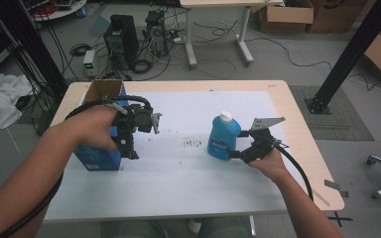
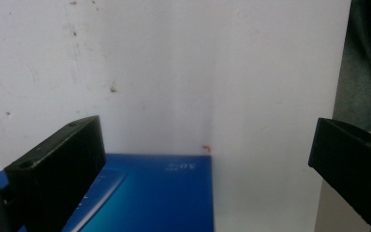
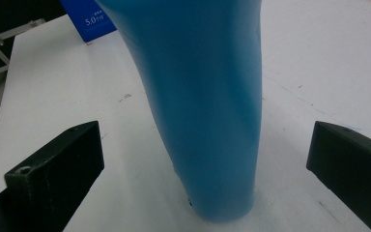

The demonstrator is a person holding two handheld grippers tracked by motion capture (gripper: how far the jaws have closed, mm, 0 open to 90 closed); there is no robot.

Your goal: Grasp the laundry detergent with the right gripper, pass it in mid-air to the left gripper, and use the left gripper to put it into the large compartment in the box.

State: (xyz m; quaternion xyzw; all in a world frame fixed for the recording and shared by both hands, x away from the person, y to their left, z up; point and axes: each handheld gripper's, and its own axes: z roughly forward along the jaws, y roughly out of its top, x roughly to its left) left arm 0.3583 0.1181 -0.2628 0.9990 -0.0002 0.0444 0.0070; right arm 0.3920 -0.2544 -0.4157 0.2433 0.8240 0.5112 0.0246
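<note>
From the high view I see the translucent blue plastic bottle with a white cap (image 1: 223, 136) standing upright on the white-topped desk (image 1: 188, 173), right of centre. My right gripper (image 1: 234, 154) sits just beside its base on the near right, and my left gripper (image 1: 129, 148) hovers at the open blue cardboard box (image 1: 99, 148) on the left side of the desk.

In the left gripper view the jaws stand wide apart with nothing between them but bare desk; the box's blue face (image 2: 159, 193) lies close below, toward the left jaw.

In the right gripper view the jaws are also spread wide, one on either side of the bottle's (image 3: 207, 106) lower body, neither touching it. The box (image 3: 89, 17) shows far off at the upper left.

I judge the bottle smooth and slippery, fairly light, with thin walls that would give under hard pressure. I would take hold low on the body, squarely across the narrow waist, closing gently so it does not tip or squirt out.
</note>
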